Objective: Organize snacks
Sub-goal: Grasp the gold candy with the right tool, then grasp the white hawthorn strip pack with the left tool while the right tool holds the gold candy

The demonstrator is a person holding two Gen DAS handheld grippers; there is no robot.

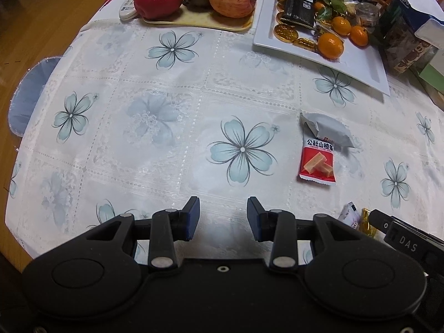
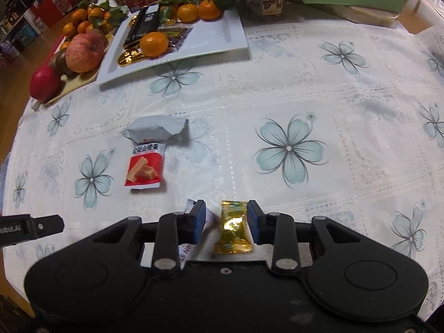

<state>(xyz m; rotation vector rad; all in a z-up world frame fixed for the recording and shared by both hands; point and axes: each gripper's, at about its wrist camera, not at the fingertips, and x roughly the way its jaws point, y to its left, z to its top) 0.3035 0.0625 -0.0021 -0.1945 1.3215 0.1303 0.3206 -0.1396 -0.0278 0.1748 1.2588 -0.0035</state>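
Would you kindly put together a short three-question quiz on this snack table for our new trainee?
1. True or false: the gold candy lies between the open fingers of the right gripper.
2. What touches the far end of the red snack packet? A) a mandarin B) the grey packet C) the red apple
3. Fill in: the left gripper is open over bare ____.

Key: 1 true. 2 B. 3 tablecloth.
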